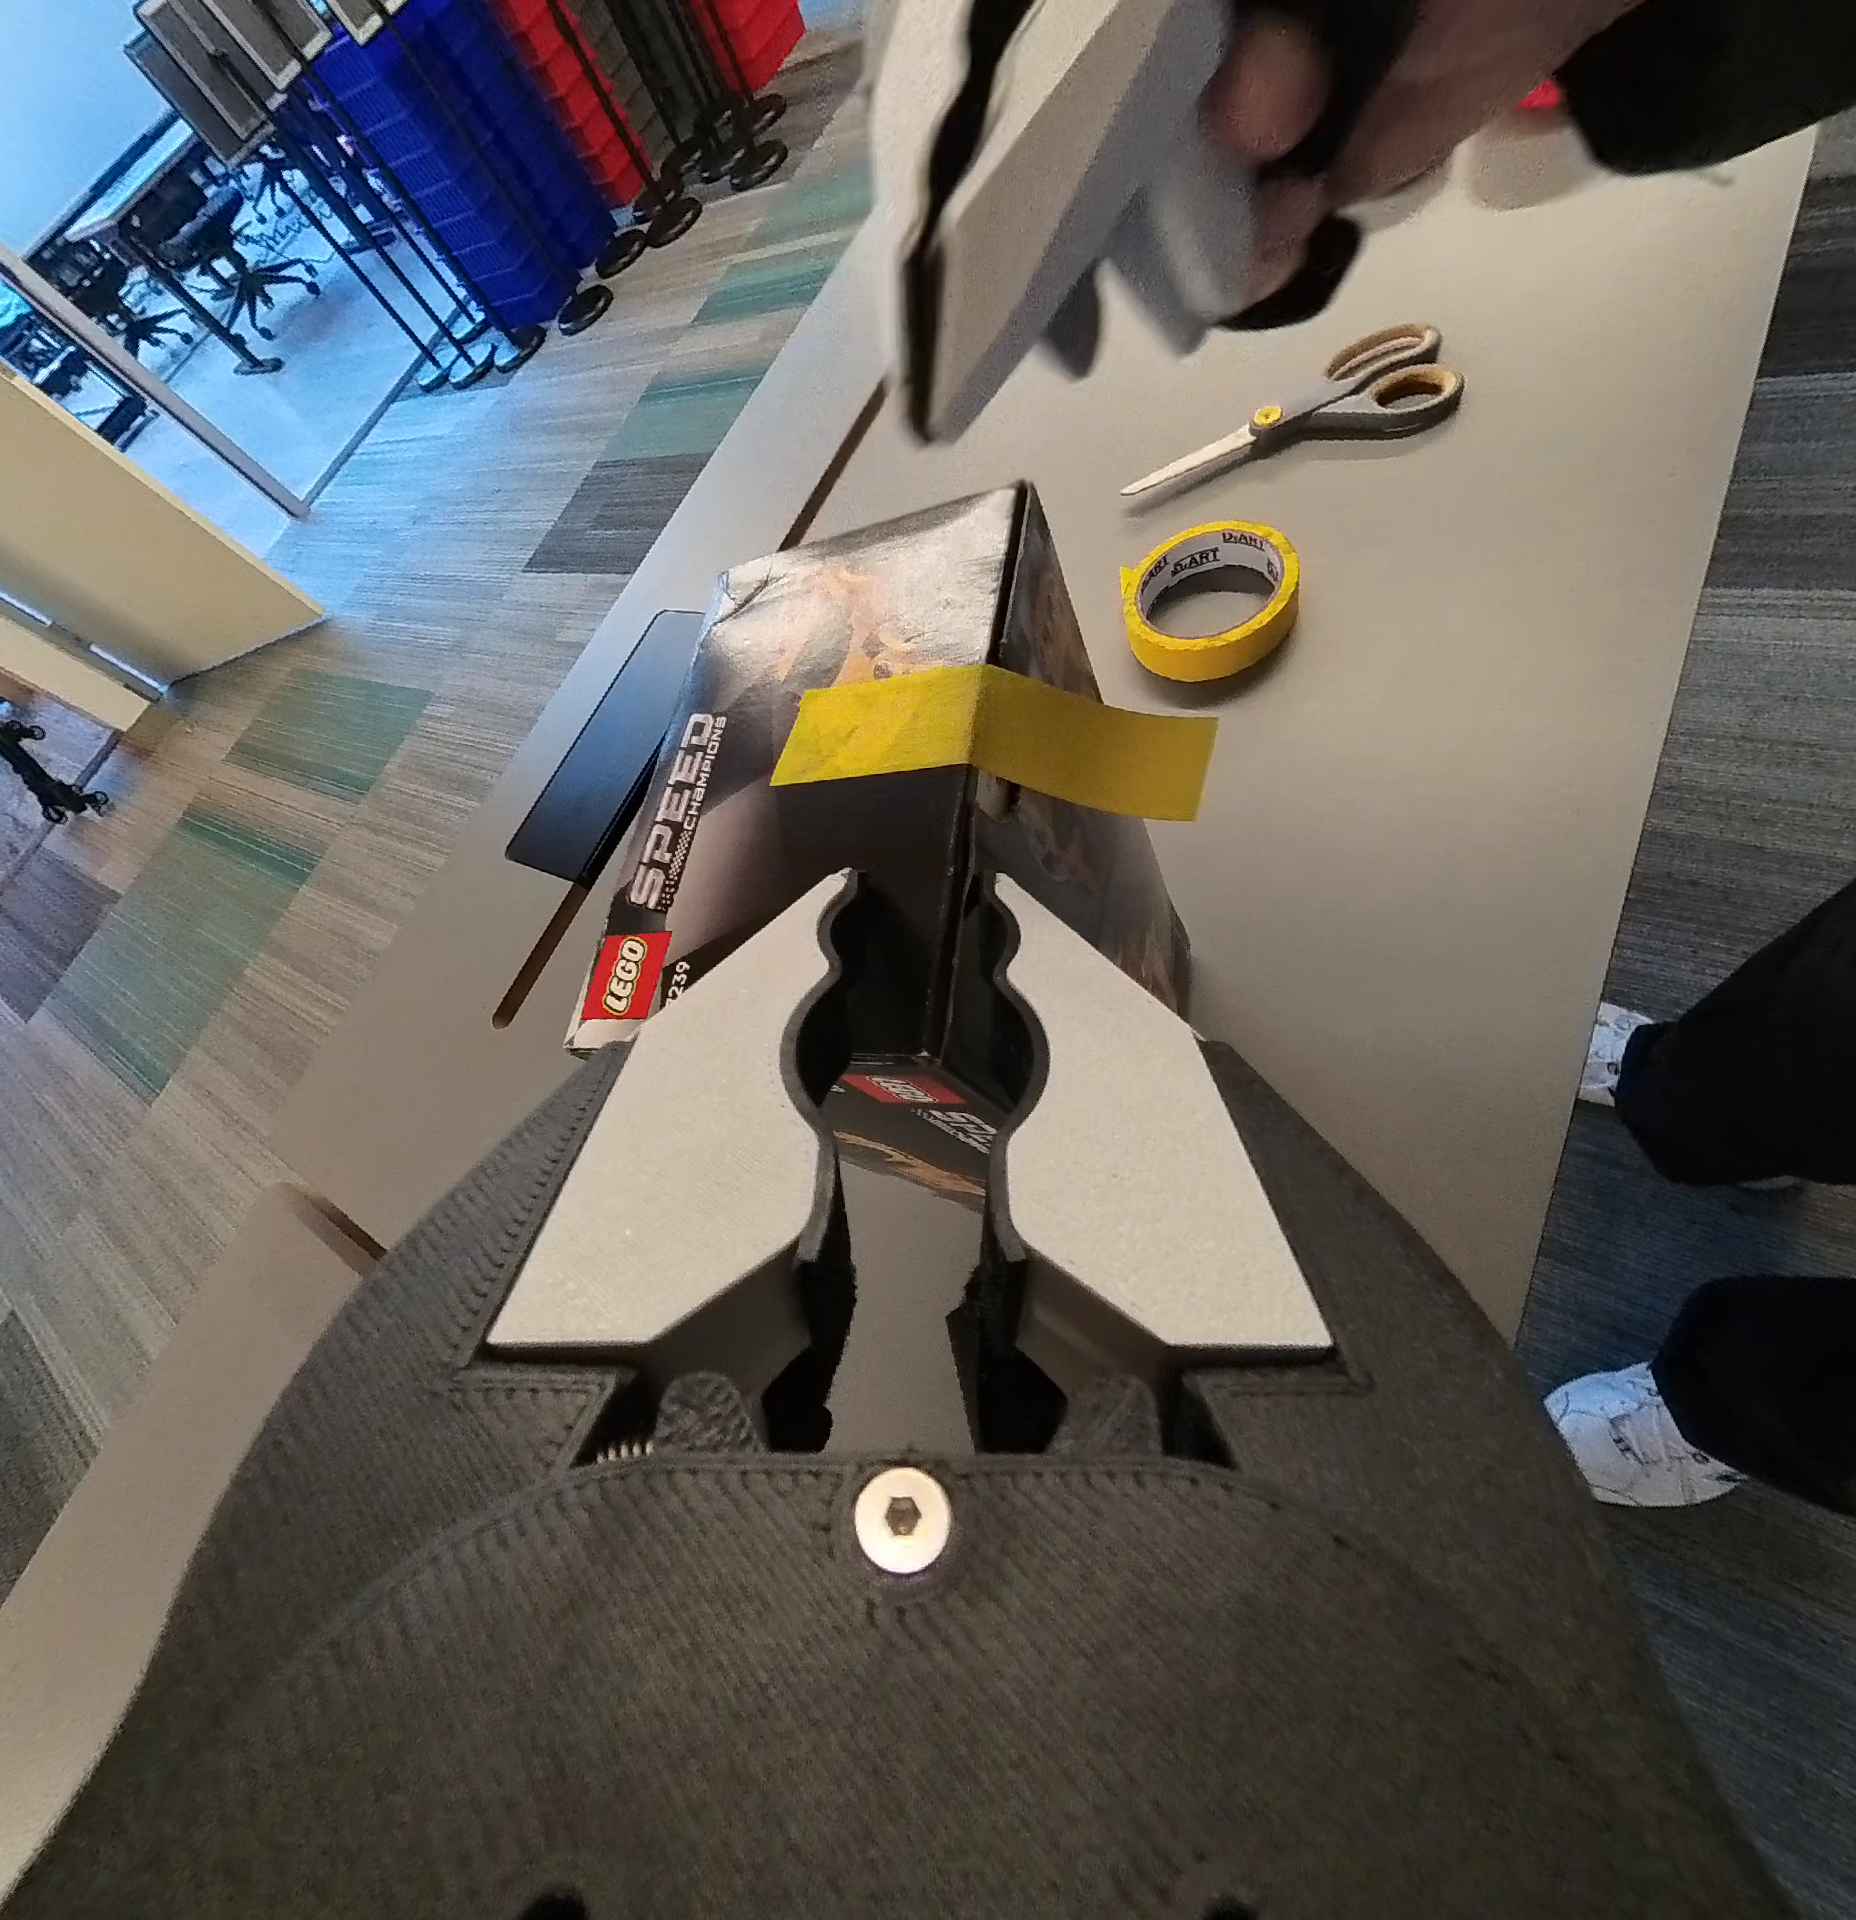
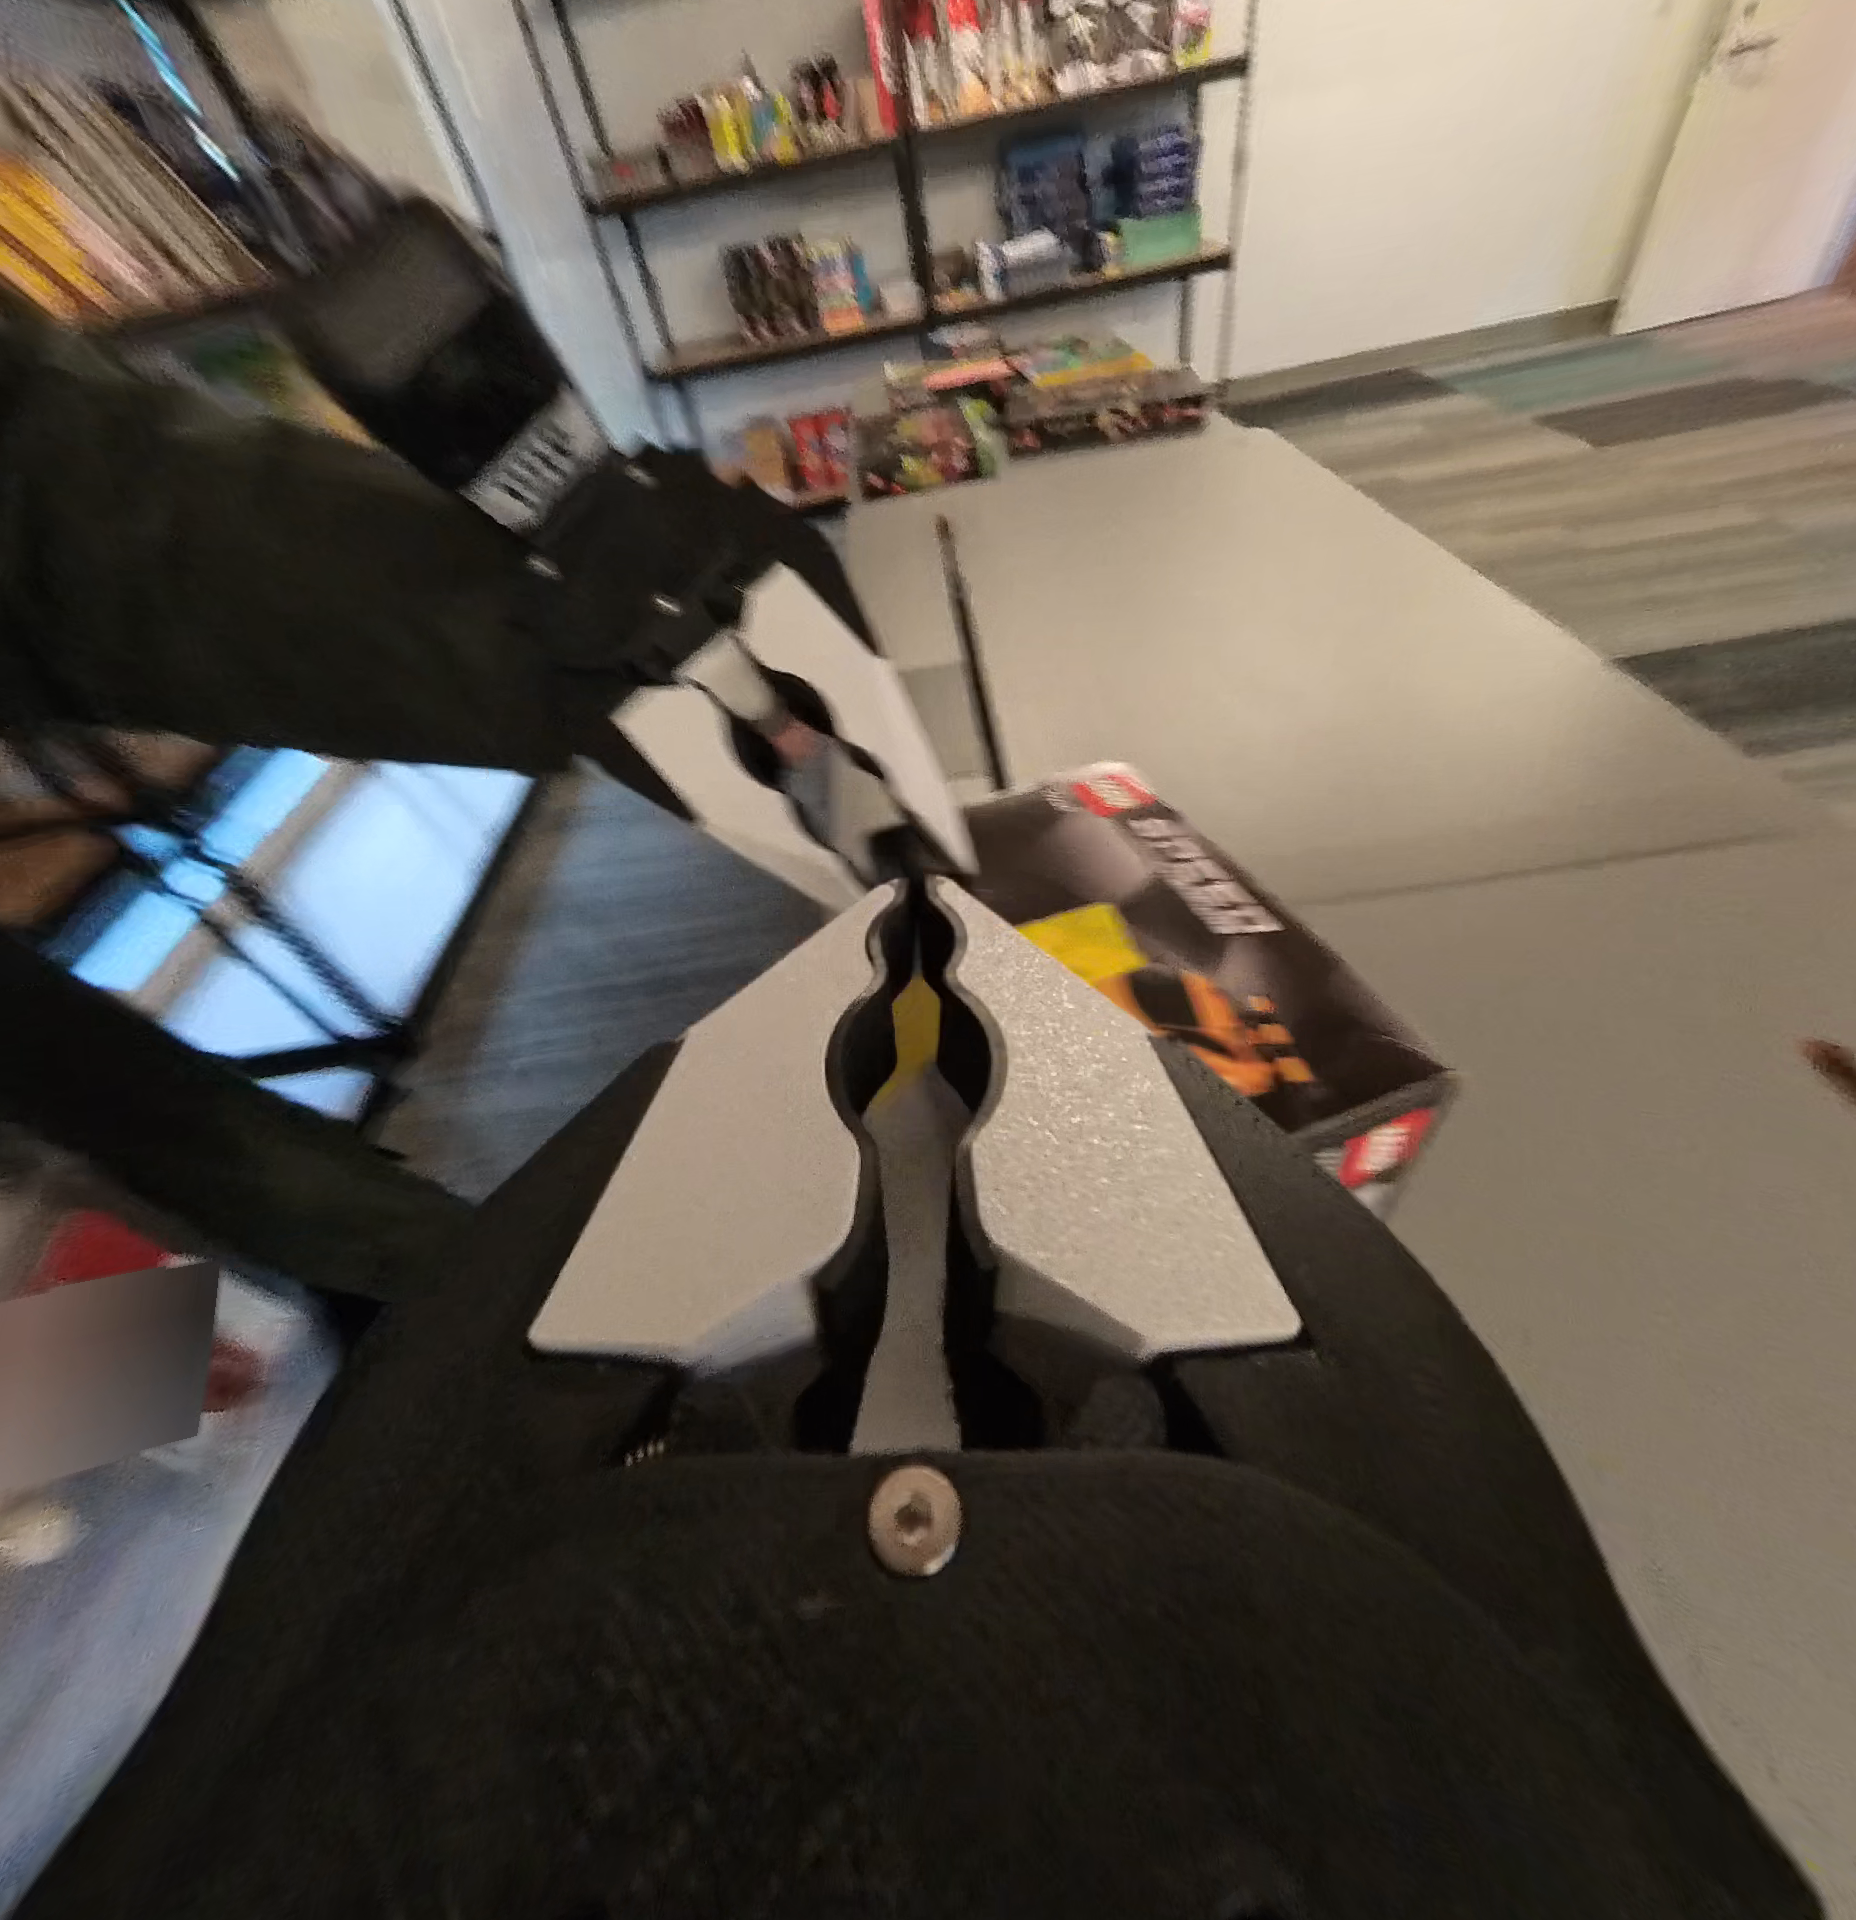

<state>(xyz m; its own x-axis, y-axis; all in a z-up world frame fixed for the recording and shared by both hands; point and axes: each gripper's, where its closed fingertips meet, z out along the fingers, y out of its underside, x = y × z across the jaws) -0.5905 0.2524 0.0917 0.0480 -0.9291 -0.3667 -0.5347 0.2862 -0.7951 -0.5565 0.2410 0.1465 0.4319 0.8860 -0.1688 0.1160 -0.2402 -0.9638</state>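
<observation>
Box sits pinched in our left gripper; right gripper, jaws pressed together, hovers above tape strip near roll.

There are two grippers: the left gripper and the right gripper. There is one box on one table. One strip of yellow tape is stuck on the box. There is one tape roll and one pair of scissors. Two white shoes show on the floor.
</observation>
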